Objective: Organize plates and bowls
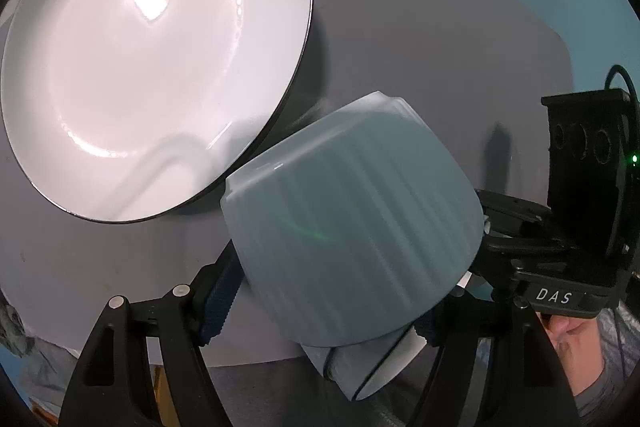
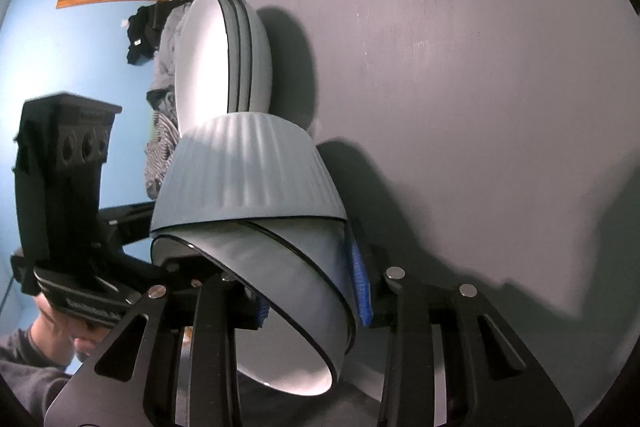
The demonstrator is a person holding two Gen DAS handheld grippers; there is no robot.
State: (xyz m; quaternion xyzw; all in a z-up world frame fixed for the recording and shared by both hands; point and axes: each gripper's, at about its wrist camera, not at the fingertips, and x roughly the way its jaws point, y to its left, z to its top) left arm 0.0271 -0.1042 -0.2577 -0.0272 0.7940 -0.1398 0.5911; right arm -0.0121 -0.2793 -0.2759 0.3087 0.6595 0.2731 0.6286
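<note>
Above the grey surface (image 1: 440,47), clear of it, both bowls hang in the air. The ribbed bowl (image 1: 352,227) is tipped mouth-down between the widely spread jaws of the left gripper (image 1: 324,315). The near pad presses its side; the far pad is hidden behind the bowl, so I judge it held but cannot confirm it. Its mouth rests on the dark-rimmed bowl (image 2: 288,267), whose wall is pinched in the narrower jaws of the right gripper (image 2: 312,295).

The stack of plates (image 1: 152,59) sits on the surface at ten o'clock from the ribbed bowl, its edge just beside it.

Several things could go wrong. Glazed, tapered sides give wide jaws little purchase, so the ribbed bowl may slide out and fall. A grip on one wall lets the rimmed bowl's weight lever it round and twist it free. With the two touching at an angle, pushing either one could jam or chip the rims. A swing towards ten o'clock would knock the plates.
</note>
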